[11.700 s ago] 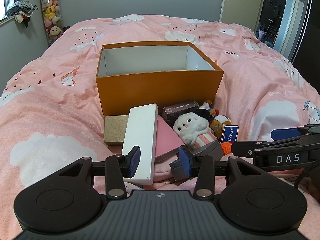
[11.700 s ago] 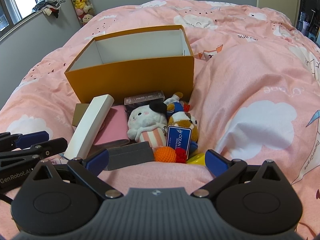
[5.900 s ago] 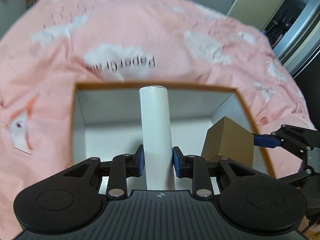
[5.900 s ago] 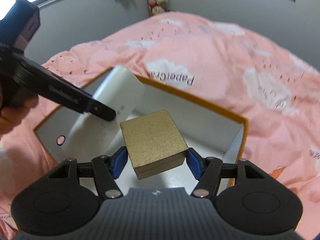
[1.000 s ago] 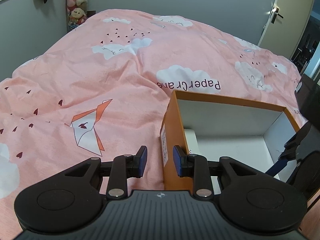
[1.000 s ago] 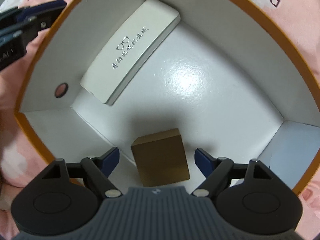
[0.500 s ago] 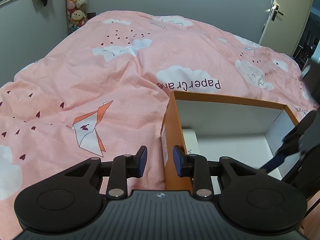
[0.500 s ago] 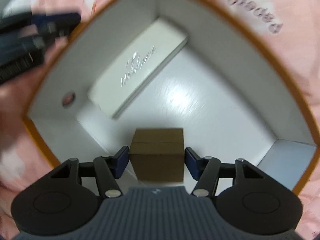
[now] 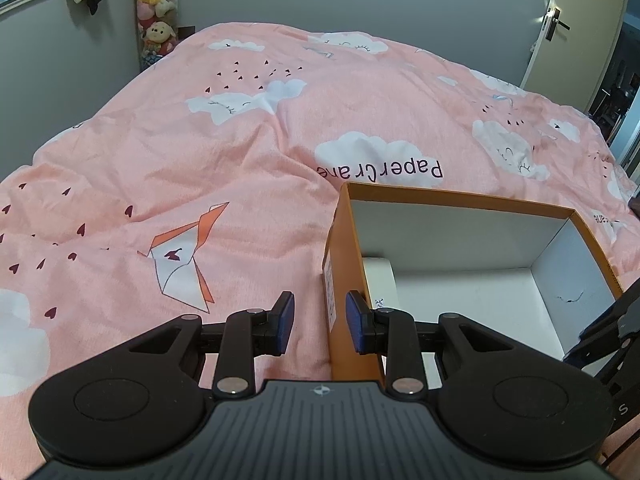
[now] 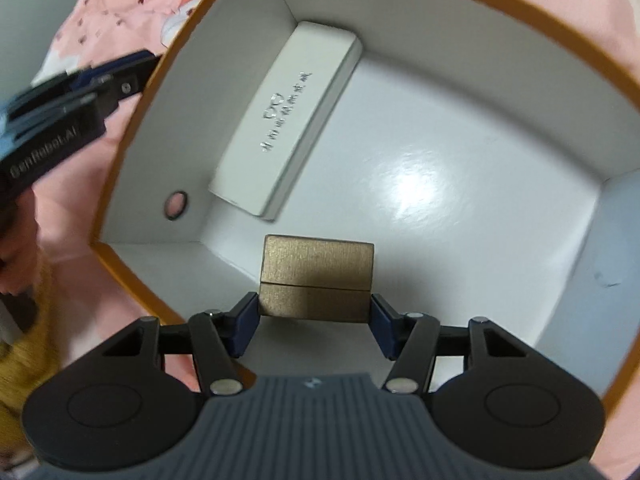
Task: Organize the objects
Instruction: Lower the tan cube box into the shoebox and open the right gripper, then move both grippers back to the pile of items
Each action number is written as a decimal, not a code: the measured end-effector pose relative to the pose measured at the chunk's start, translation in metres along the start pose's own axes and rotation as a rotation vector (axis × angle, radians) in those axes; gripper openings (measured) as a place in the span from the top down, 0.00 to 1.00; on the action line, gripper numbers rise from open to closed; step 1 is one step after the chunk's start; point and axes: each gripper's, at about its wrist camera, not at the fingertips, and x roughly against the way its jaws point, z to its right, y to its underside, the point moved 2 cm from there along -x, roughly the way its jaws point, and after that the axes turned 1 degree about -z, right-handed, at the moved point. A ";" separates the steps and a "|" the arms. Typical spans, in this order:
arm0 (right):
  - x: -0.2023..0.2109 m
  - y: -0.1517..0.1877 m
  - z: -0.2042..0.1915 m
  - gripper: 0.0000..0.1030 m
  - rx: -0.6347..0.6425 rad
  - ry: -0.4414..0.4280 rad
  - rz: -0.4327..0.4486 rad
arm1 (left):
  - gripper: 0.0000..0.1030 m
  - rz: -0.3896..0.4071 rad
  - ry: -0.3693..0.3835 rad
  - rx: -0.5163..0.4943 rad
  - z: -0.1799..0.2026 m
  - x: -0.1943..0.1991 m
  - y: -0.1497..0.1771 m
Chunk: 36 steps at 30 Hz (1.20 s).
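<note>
A pink cloud-print bed (image 9: 240, 140) is carrying the orange box (image 9: 340, 280), whose left wall is standing between the half-spread, not visibly touching pads of the left tongs (image 9: 320, 322), probably to steady it. Inside, the right tongs (image 10: 314, 328) are pinching the gold box (image 10: 316, 280) at its sides just above the floor, seemingly to reposition it beside the white case (image 10: 288, 128) ahead. Only the right wrist view is showing this grip and the case's lettering; the left view is showing just a corner of the case and the room beyond.
</note>
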 end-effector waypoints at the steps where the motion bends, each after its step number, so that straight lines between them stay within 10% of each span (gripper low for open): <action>1: -0.002 0.001 0.000 0.41 0.151 0.067 -0.036 | 0.67 -0.002 0.002 0.002 0.000 0.000 0.000; 11: -0.002 -0.005 -0.008 0.36 0.137 -0.072 0.006 | 0.67 -0.014 0.005 0.027 -0.005 0.000 0.001; 26: -0.027 0.001 0.007 0.83 -0.006 -0.194 0.043 | 0.67 -0.005 0.000 0.078 -0.015 0.010 0.007; 36: -0.037 -0.002 -0.009 0.83 0.054 -0.190 0.049 | 0.67 0.005 -0.001 0.081 -0.016 0.016 0.010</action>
